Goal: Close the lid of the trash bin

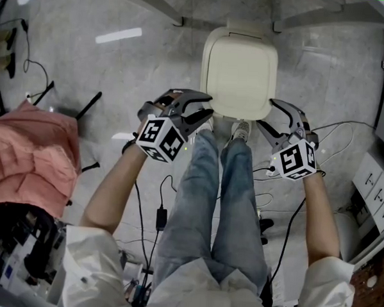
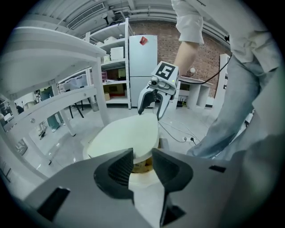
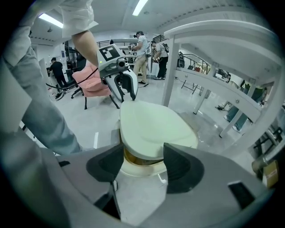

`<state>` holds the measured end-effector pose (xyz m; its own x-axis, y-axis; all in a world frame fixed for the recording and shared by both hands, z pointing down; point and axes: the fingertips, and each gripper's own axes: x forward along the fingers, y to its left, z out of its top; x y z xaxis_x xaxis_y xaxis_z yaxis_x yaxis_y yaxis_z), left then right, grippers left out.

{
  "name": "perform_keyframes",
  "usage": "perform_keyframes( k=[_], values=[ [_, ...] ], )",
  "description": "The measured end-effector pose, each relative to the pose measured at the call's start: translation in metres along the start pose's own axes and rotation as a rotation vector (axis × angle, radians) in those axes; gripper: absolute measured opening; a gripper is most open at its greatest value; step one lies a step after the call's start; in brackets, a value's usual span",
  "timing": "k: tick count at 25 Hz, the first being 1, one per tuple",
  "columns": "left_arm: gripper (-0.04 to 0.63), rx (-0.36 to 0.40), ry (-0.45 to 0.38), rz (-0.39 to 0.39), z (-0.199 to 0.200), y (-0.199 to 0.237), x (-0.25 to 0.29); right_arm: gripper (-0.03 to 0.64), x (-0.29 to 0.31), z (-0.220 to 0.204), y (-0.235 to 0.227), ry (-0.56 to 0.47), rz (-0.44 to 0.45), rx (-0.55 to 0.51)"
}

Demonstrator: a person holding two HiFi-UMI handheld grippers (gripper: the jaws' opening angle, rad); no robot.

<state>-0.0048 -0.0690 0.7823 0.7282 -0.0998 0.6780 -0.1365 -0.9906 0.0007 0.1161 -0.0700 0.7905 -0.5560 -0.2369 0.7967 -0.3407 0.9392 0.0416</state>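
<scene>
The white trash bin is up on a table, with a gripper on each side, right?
No, the trash bin stands on the floor, not a table; the head view shows it. The left gripper and right gripper are on each side.

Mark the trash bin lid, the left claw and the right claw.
trash bin lid (image 1: pixel 239 69): head view, middle of its top.
left claw (image 1: pixel 211 106): head view, between its fingertips.
right claw (image 1: pixel 265 112): head view, between its fingertips.
</scene>
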Motion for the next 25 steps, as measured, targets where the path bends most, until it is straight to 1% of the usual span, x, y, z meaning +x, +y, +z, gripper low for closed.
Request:
perform_keyframes(
  k=[11,19,25],
  values=[
    [0.143,-0.050,0.013,-0.024,-0.010,-0.002,0.008,0.291,0.007,-0.005,0.003,-0.013,0.062,0.097],
    [0.136,-0.083,0.033,-0.033,-0.016,-0.004,0.015,0.288,0.014,-0.011,0.005,0.003,0.074,0.104],
    [0.124,-0.128,0.044,-0.034,-0.022,-0.004,0.020,0.285,0.020,-0.015,0.006,0.013,0.072,0.104]
  ],
)
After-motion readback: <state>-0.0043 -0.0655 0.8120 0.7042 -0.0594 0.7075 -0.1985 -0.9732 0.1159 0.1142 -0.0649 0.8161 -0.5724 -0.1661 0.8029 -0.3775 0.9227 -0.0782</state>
